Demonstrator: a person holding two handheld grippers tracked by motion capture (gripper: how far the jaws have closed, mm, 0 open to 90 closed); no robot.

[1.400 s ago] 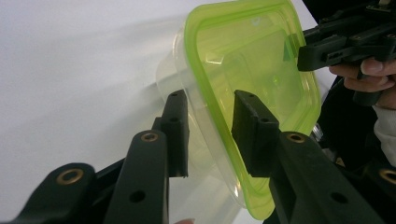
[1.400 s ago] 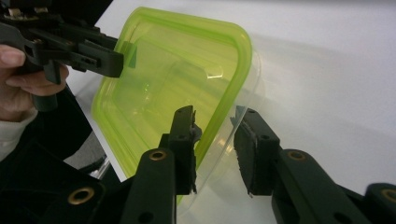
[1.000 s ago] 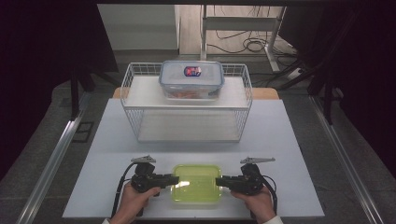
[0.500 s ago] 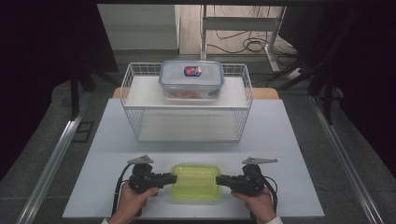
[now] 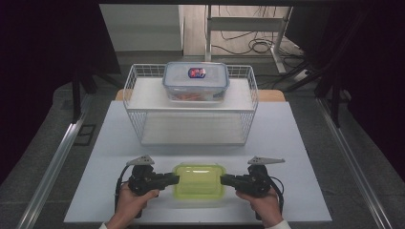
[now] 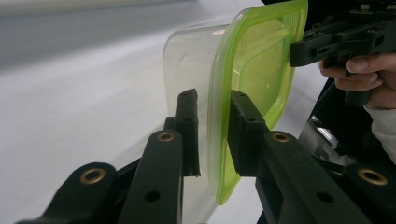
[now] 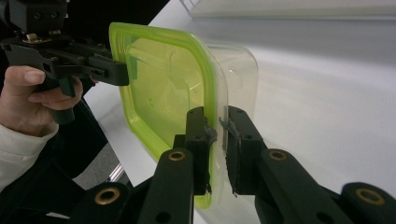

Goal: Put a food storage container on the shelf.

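On the white bench (image 5: 296, 143), the green-lidded container (image 5: 199, 180) sits at the near edge, its long axis running left to right between your hands. Your left tongs (image 5: 173, 180) clench its left rim and your right tongs (image 5: 225, 180) its right rim, both equally close.

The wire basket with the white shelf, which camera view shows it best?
The high view: the white wire basket appears whole there, with a clear plastic lidded box on its white shelf. The right gripper view catches just a blurred corner of it; the left gripper view gives nothing clear of it.
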